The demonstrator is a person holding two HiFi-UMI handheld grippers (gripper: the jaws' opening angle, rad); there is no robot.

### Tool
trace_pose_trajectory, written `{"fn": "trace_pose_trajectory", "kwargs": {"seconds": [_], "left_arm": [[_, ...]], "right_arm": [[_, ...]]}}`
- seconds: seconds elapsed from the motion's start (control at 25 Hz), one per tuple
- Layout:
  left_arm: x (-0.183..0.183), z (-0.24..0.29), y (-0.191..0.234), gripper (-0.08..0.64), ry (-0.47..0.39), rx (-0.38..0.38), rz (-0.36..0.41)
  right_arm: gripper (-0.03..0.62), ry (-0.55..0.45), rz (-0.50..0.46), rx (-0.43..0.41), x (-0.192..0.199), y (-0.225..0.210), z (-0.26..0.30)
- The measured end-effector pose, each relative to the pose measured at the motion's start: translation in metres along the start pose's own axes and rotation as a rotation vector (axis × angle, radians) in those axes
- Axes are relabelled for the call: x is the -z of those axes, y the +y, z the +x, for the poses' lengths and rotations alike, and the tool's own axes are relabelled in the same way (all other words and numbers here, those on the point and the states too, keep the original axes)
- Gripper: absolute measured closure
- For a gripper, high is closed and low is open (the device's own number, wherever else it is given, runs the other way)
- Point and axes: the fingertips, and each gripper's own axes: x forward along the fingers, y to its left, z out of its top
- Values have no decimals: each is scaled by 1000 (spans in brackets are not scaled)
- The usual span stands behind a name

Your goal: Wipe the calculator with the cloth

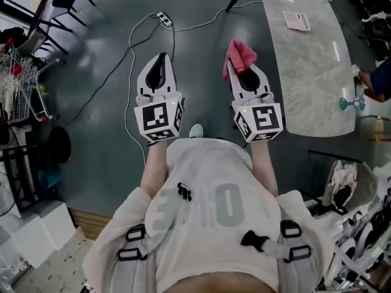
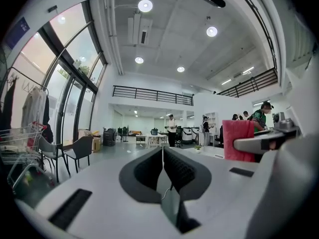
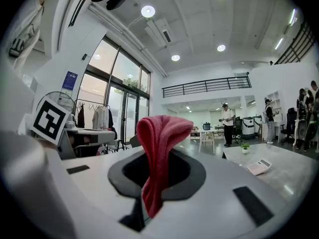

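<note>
**Cloth in hand, calculator not yet reached**

We carry the pink cloth (image 1: 241,54) clamped in the right gripper (image 1: 237,69), while the left gripper (image 1: 161,58) is clenched on nothing. The calculator (image 1: 296,21) lies on the far part of the marble table (image 1: 311,84), to our right and well apart, so we judge wiping not begun. Next we must step to the table and lower the cloth onto it. The head view shows that gap; only the gripper views show the cloth draped between one pair of jaws and the other pair meeting.
</note>
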Motion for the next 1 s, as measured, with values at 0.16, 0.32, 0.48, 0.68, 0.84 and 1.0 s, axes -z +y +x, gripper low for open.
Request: {"fn": "trace_pose_trajectory", "kwargs": {"seconds": [0.16, 0.32, 0.48, 0.68, 0.84, 1.0], "left_arm": [[6, 2, 19, 534, -8, 1, -14], [19, 16, 47, 534, 10, -40, -47], [12, 38, 61, 534, -5, -69, -28], [16, 68, 73, 534, -24, -103, -32], [30, 103, 87, 534, -3, -124, -24], [31, 144, 100, 534, 14, -153, -38]], "right_arm": [[546, 14, -7, 9, 10, 8, 10], [546, 24, 11, 15, 20, 5, 22], [548, 23, 29, 15, 23, -11, 39], [548, 2, 19, -9, 30, -36, 79], [546, 1, 35, -26, 37, -56, 124], [546, 4, 35, -59, 31, -76, 164]]}}
